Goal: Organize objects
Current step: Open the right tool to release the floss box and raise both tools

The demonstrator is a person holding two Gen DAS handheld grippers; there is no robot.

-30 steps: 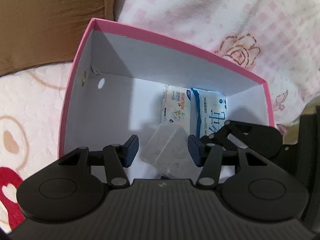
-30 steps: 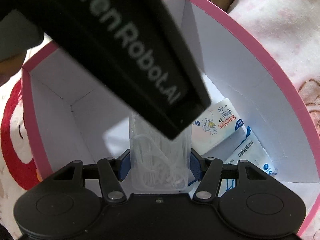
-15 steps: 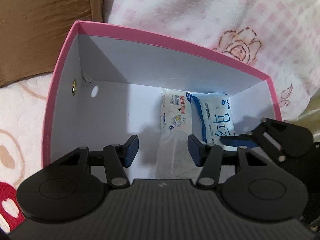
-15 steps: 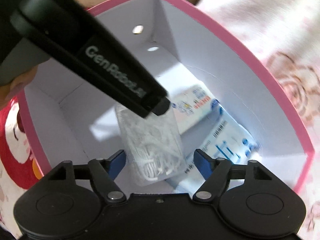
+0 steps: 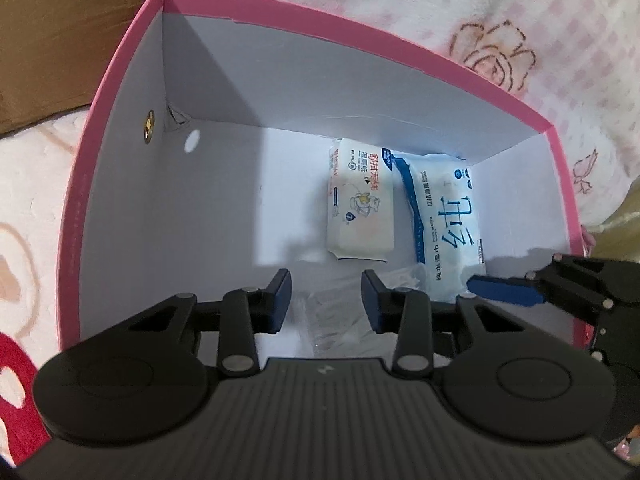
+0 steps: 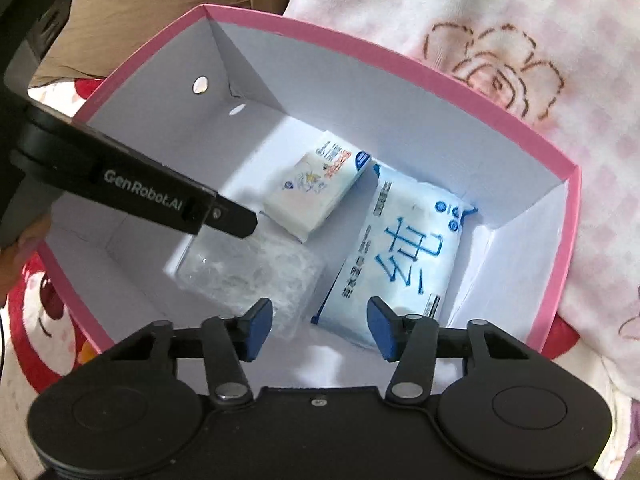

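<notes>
An open pink box (image 5: pixel 360 36) with white walls holds three things on its floor. A small white wipes pack (image 5: pixel 360 208) and a larger blue-and-white tissue pack (image 5: pixel 448 224) lie side by side. A clear plastic box of white picks (image 6: pixel 248 276) lies flat near the front. My left gripper (image 5: pixel 326 296) hangs over the clear box, its jaws a narrow gap apart and pressing on nothing. One of its fingers (image 6: pixel 232 220) reaches in from the left. My right gripper (image 6: pixel 320 320) hovers above the floor, jaws closing with nothing between them.
The pink box (image 6: pixel 400 64) rests on a pink-and-white blanket with rose outlines (image 5: pixel 500 52). Brown cardboard (image 5: pixel 60 20) stands behind at the left. Red-patterned cloth (image 6: pixel 36 332) lies at the box's left side. A hand (image 6: pixel 16 256) holds the left gripper.
My right gripper let go of the clear box, which now lies flat on the floor, then drew back to the right and rolled. The left jaws narrowed.
</notes>
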